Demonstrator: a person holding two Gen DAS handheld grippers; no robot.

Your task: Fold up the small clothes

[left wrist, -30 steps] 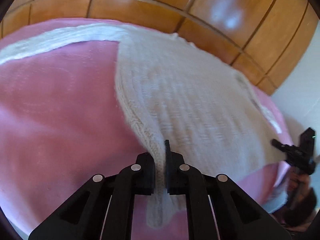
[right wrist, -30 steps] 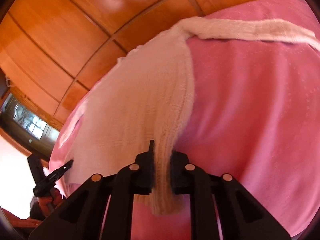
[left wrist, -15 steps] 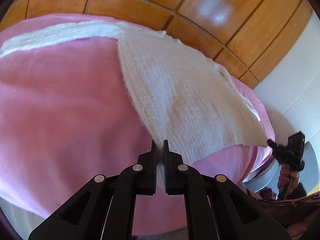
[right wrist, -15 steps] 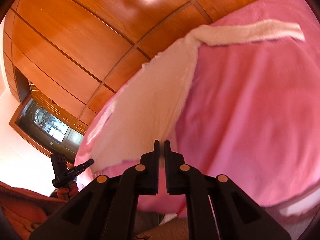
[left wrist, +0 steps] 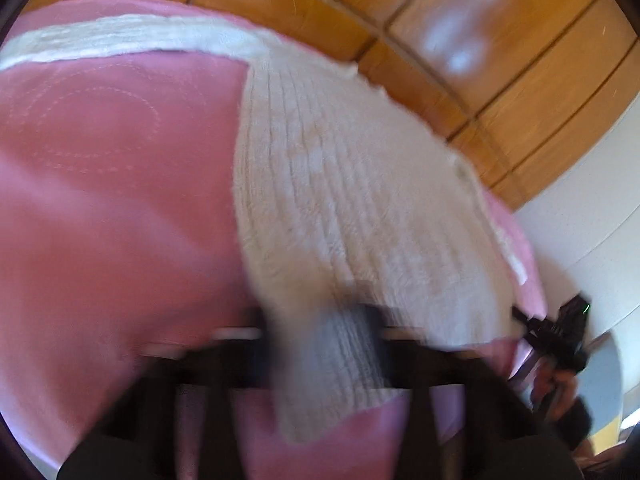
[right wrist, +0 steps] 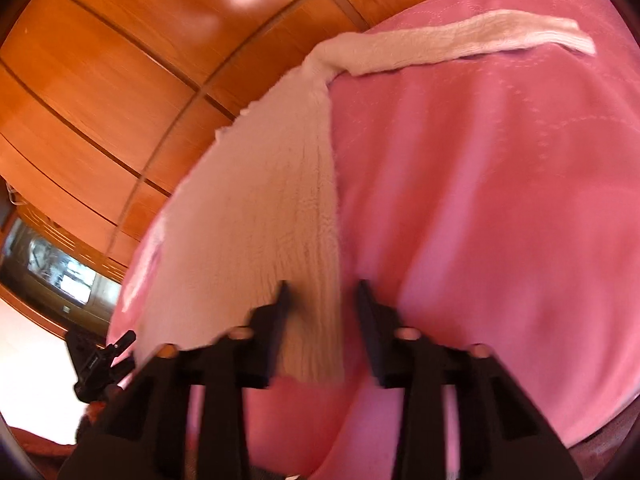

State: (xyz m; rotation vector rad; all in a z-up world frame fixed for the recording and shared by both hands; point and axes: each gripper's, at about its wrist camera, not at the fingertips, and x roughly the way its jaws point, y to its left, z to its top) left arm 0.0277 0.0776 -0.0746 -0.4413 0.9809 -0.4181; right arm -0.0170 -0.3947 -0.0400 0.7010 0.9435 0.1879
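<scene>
My left claw (left wrist: 324,344) sits at the near left corner of the white sweater (left wrist: 360,200), which is spread flat on the pink blanket (left wrist: 120,200) of the bed. Its hem is toward me, and one sleeve (left wrist: 120,36) is stretched out sideways at the far end. The view is smeared. As best I can tell the jaws stand apart with the hem corner lying between them, not pinched.

My right claw (right wrist: 320,312) mirrors this at the other hem corner. It is released, the knit edge lies loose in the gap, and pink shows beside one finger (right wrist: 366,320). I think the sweater is laid out wide so both corners can be taken together for a fold away from me. Both claws slope downward over the bed's near edge, side by side.
</scene>
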